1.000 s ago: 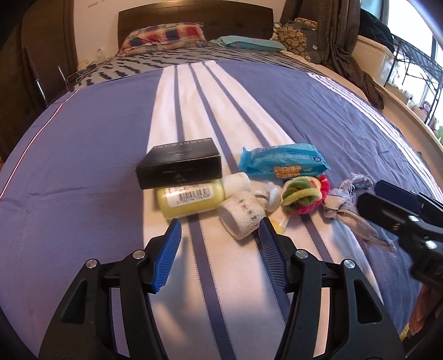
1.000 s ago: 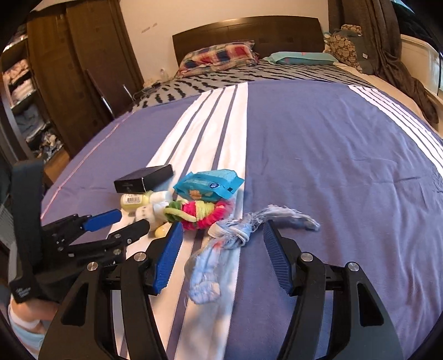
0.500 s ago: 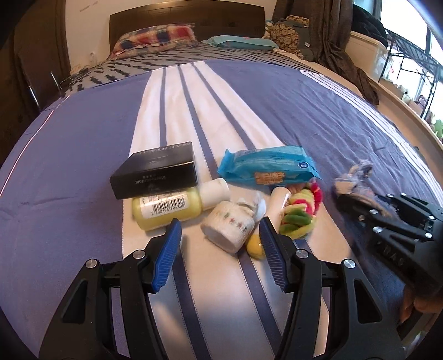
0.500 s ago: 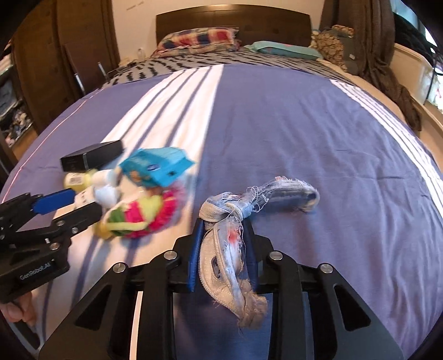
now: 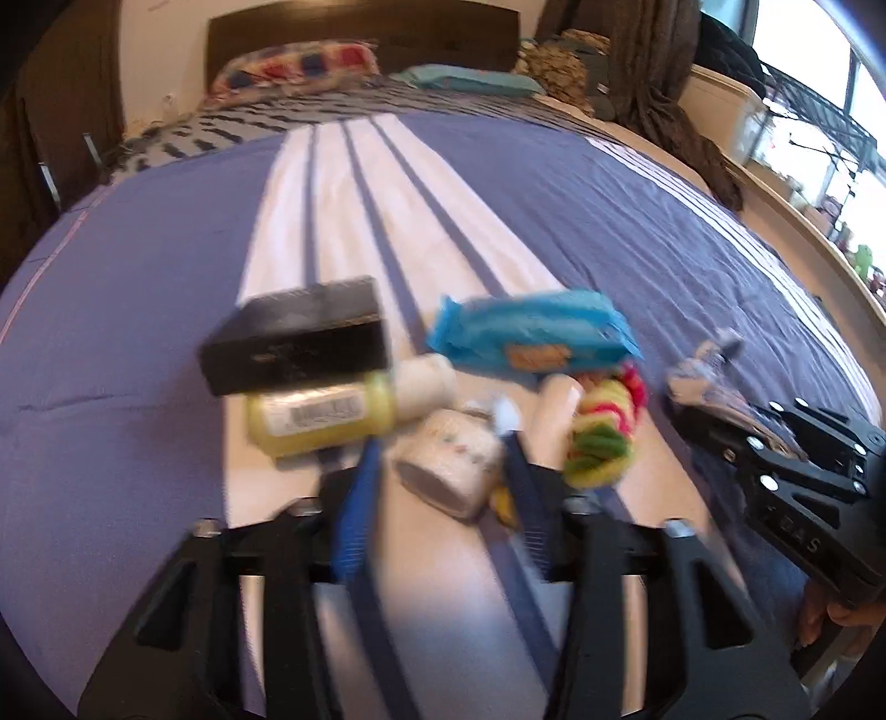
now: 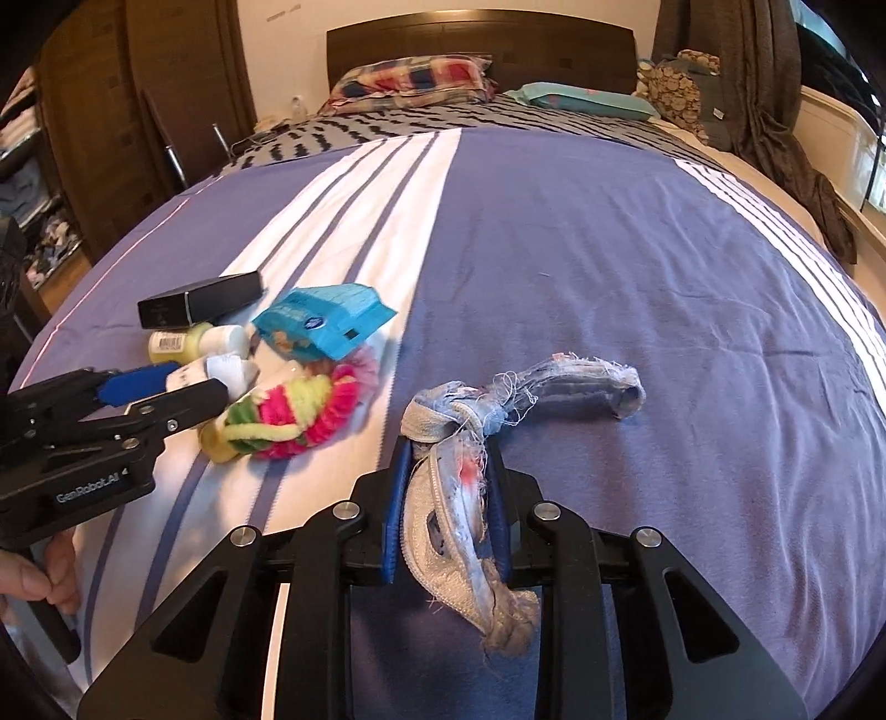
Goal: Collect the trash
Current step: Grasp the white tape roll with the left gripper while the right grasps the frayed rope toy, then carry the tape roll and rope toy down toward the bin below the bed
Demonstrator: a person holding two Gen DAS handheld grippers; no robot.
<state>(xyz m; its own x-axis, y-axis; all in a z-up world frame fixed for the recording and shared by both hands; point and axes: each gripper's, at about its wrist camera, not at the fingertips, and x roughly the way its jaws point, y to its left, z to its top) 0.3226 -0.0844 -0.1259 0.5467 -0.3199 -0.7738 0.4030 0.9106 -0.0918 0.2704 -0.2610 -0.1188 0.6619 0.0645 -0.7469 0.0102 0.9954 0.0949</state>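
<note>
A heap of items lies on the purple striped bedspread (image 5: 609, 221). It holds a black box (image 5: 299, 338), a yellow bottle (image 5: 326, 415), a blue packet (image 5: 531, 332), a small white patterned roll (image 5: 448, 459) and a pink-green-yellow fluffy ring (image 5: 603, 432). My left gripper (image 5: 443, 476) has its jaws close around the white roll, narrowing on it. My right gripper (image 6: 448, 471) is shut on a frayed blue-white rag (image 6: 520, 399), which trails onto the bed to the right. The right gripper also shows in the left wrist view (image 5: 775, 454).
Pillows (image 6: 410, 77) and a dark headboard (image 6: 476, 44) are at the far end. A wardrobe (image 6: 111, 111) stands on the left. Dark clothes (image 6: 775, 111) hang over the right bed edge. My left gripper shows in the right wrist view (image 6: 160, 387).
My left gripper has moved forward and its jaws have closed in around the white roll. My right gripper closed on the rag earlier and still holds it.
</note>
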